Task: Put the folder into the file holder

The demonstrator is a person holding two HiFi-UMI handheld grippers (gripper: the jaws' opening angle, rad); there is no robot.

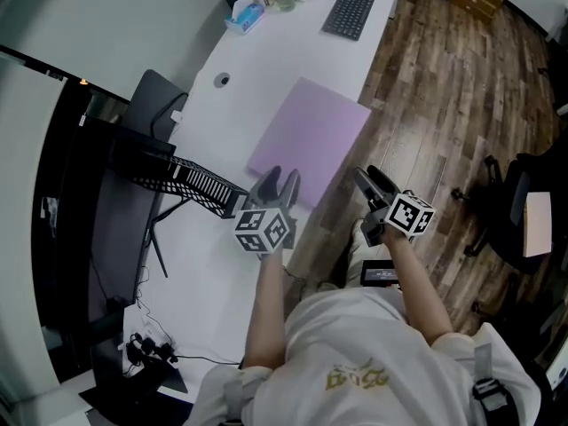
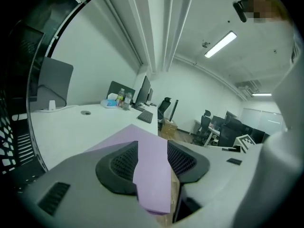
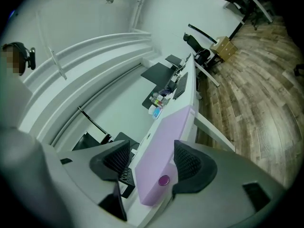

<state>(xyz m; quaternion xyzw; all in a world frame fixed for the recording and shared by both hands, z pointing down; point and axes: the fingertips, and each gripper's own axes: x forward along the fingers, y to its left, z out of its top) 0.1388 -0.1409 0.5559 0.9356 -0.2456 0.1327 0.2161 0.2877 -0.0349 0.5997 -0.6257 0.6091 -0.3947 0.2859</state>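
**At the bench's floor-side edge: both tongs wide, folder flat and unheld**

Over the near end of the bench (image 1: 266,56), the left tongs (image 1: 280,181) stand with their jaws well apart, straddling the folder's near short edge. Its own view shows the purple sheet running up between the pads, with neither pad pressing on it. The right tongs (image 1: 374,181) hang off the bench, out over the wooden floor (image 1: 444,105). They are equally wide open and grip nothing. Their view sights along the folder's floor-side long edge from just beside it, without touching.

The folder (image 1: 311,136) lies flat on the bench. Its long side runs along the floor-side edge, level with it or a little past it; which of the two cannot be told.

Left of the left tongs, toward the wall-side edge, the black mesh file holder (image 1: 197,183) has its near end close to that tool's marker cube. Bare white bench separates the holder from the folder.

Beyond the folder the surface stays open up to a keyboard (image 1: 351,7) at the far end. An office chair (image 1: 510,207) stands well apart on the floor.
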